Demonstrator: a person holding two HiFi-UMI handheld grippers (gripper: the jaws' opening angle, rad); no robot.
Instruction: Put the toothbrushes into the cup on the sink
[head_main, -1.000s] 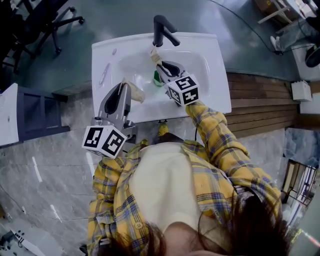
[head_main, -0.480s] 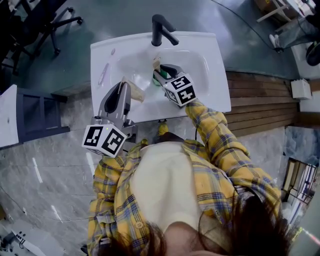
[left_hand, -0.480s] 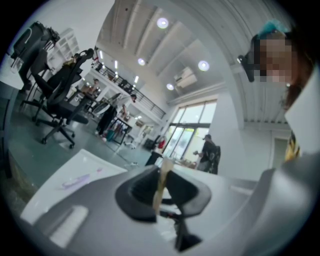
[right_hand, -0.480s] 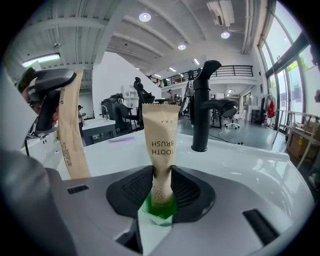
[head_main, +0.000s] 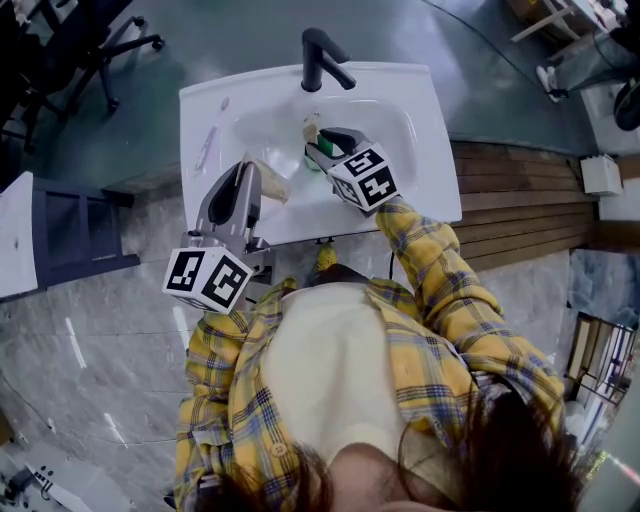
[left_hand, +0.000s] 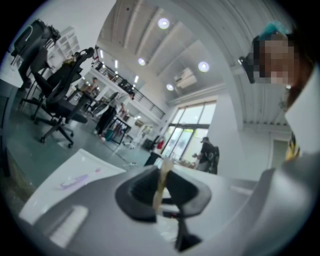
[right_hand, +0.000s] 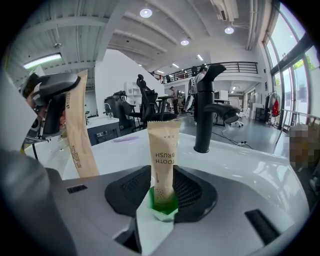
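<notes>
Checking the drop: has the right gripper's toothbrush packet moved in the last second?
Yes: the toothbrush packet sank away from the faucet into the green cup.

My head view looks steeply down from well above onto the white rectangular ceramic sink (head_main: 430, 150). My right gripper view sits low over the basin, close up, facing the tall black metal faucet (right_hand: 207, 110). My left gripper view looks low across the sink's left ledge into the room. All three catch the slim pale purple toothbrush (head_main: 210, 145) on that ledge.
</notes>
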